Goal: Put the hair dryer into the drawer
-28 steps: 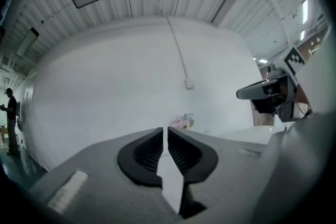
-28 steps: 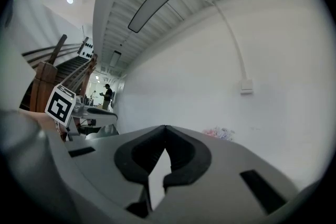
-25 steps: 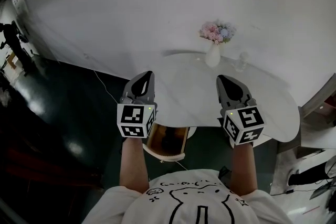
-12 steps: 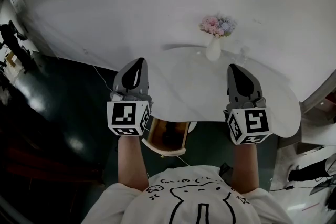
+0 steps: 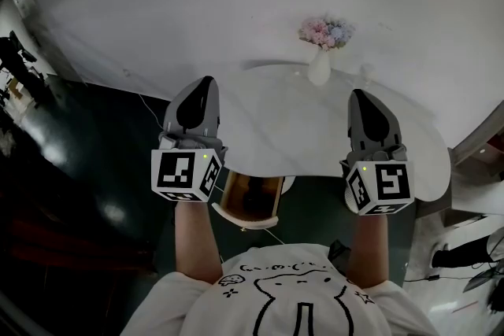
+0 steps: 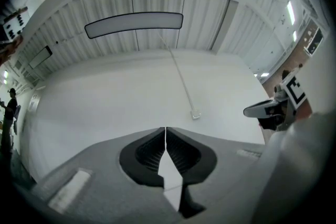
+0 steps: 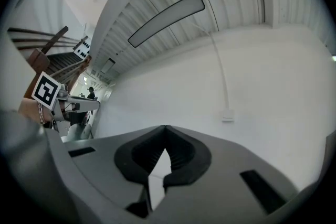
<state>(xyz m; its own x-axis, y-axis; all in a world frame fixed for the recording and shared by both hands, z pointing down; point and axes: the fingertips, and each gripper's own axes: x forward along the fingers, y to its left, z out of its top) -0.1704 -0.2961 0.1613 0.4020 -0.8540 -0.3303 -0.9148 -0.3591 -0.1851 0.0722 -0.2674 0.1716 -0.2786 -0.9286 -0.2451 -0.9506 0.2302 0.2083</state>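
White wall fills both gripper views, as each tool points slightly upward. The left gripper (image 6: 165,129) is clenched on nothing, its jaws meeting at the tips, and the right gripper (image 7: 165,128) is likewise closed and empty. Compared with a second ago, both have risen from the table (image 5: 299,138), tilted up and spread a little apart. Under the table's near edge, between the two tools, an open drawer (image 5: 250,204) shows a brown interior. It is too dark to tell whether the hair dryer lies inside, and no view shows it anywhere else. A vase of flowers (image 5: 319,75) stands at the table's far side. Empty jaws drawing away suggest the placing is either finished or not yet begun, and the drawer remains to be closed.
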